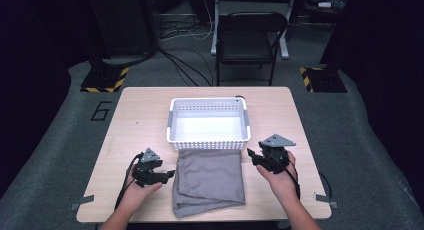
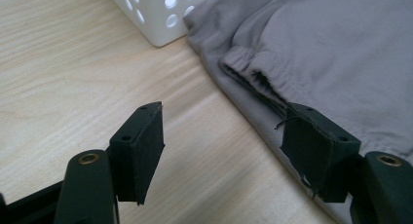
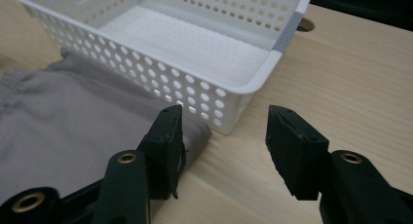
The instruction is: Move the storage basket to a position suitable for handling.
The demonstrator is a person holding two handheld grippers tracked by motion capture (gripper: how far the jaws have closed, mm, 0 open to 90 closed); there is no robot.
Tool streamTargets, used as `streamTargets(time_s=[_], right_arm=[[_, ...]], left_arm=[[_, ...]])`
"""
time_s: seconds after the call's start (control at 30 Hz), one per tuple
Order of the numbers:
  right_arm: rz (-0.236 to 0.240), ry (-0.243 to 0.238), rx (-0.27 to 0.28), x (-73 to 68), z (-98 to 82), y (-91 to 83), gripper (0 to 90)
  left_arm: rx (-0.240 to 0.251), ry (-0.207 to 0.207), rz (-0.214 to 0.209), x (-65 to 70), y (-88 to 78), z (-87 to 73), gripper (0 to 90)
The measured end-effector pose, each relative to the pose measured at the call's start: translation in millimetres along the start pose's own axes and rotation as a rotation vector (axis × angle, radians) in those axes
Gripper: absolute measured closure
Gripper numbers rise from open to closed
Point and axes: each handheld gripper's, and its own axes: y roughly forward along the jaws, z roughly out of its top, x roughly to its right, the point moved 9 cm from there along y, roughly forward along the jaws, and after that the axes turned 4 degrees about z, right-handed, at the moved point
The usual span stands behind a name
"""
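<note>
The pale wooden worktop (image 1: 135, 125) carries everything, and a black folding chair (image 1: 250, 37) stands on the grey floor beyond its far edge.

A white perforated basket (image 1: 172, 121) sits at the middle of the worktop toward the far side, with nothing inside it. In the right gripper view its near corner (image 3: 229, 121) rises just past the fingers.

A folded grey garment (image 1: 210, 180) lies flat on the worktop between the two hands. Its far edge touches the basket's near wall, and its near edge comes close to the person's side of the worktop. The left gripper view shows a gathered, elastic-looking hem (image 2: 253, 78) running along the side that faces that gripper.

The left gripper (image 1: 167, 175) rests low at the garment's left edge, held in the person's left hand (image 1: 137, 187). Its fingers (image 2: 141, 146) stand wide apart: one is over bare wood, the other over the garment's border, and nothing is pinched between them.

The right gripper (image 1: 252, 157) is held in the right hand (image 1: 282, 180) by the garment's far right corner, close to the basket. Its fingers (image 3: 168, 141) are partly spread and hold nothing; one hangs over the corner of the cloth, the other over bare wood.
</note>
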Motion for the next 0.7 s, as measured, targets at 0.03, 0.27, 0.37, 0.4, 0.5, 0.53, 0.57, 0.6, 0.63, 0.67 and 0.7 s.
streamTargets(time_s=[0.03,0.27,0.37,0.4,0.5,0.53,0.57,0.6,0.63,0.67,0.7], right_arm=[[0.010,-0.010,-0.007,-3.4,-2.5,0.9,47.5],[0.041,-0.016,-0.041,-17.3,-19.8,8.6,46.8],[0.049,-0.023,-0.055,-19.4,-25.2,10.7,45.6],[0.058,-0.015,-0.062,-23.3,-29.3,12.2,44.7],[0.071,-0.027,-0.081,-26.7,-34.1,13.9,44.4],[0.077,-0.030,-0.095,-29.1,-37.2,14.9,44.2],[0.076,-0.029,-0.096,-30.3,-38.4,15.9,43.9],[0.082,-0.032,-0.103,-31.9,-39.8,16.4,43.6],[0.084,-0.025,-0.101,-33.6,-40.4,17.4,43.2],[0.088,-0.027,-0.101,-34.9,-41.2,18.5,42.9],[0.092,-0.021,-0.109,-36.4,-42.6,19.1,42.6]], left_arm=[[0.005,-0.008,-0.004,1.8,-0.2,0.8,30.7],[-0.005,0.014,-0.001,5.1,-2.3,1.6,29.9],[0.006,-0.008,0.005,7.0,-2.7,3.0,29.4],[0.017,-0.033,0.001,8.8,-2.6,3.9,28.6],[0.008,-0.033,-0.004,11.5,-5.1,4.2,28.2],[0.025,-0.042,0.006,12.5,-4.3,5.6,28.2],[0.029,-0.041,0.003,13.8,-4.4,6.2,28.1],[0.024,-0.036,0.004,14.7,-4.7,6.1,28.1],[0.017,-0.022,0.000,15.2,-5.0,5.7,28.0],[0.007,-0.020,-0.006,16.7,-5.3,5.0,27.8],[0.006,-0.015,-0.006,17.7,-4.8,5.1,27.7]])
